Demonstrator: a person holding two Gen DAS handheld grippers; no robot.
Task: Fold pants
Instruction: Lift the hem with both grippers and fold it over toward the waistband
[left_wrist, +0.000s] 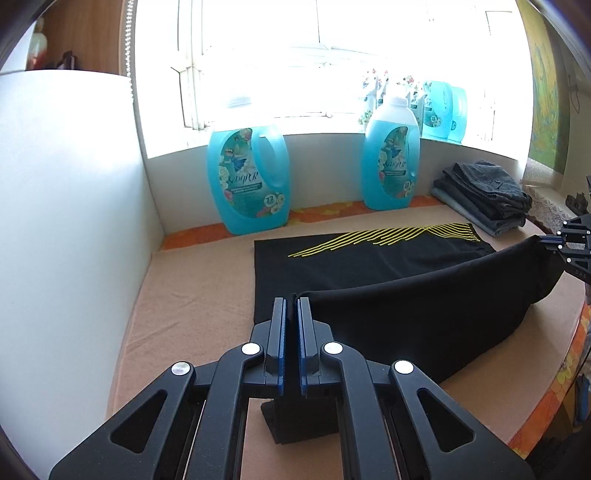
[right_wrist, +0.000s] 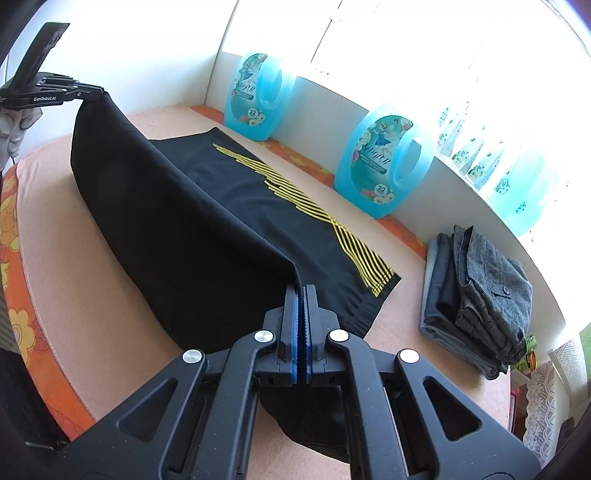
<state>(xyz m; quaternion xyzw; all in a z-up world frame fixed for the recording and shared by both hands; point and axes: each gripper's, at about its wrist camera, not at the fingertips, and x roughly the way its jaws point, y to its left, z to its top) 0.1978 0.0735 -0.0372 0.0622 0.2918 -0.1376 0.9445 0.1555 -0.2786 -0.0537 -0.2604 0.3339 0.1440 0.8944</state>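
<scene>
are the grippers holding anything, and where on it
Both hold the black pants: the left gripper and the right gripper each pinch one end of its raised near edge.

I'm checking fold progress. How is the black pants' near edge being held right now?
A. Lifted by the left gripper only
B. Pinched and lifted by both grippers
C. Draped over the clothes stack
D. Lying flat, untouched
B: the left gripper and right gripper each clamp a corner of the black pants, with the raised edge stretched between them.
</scene>
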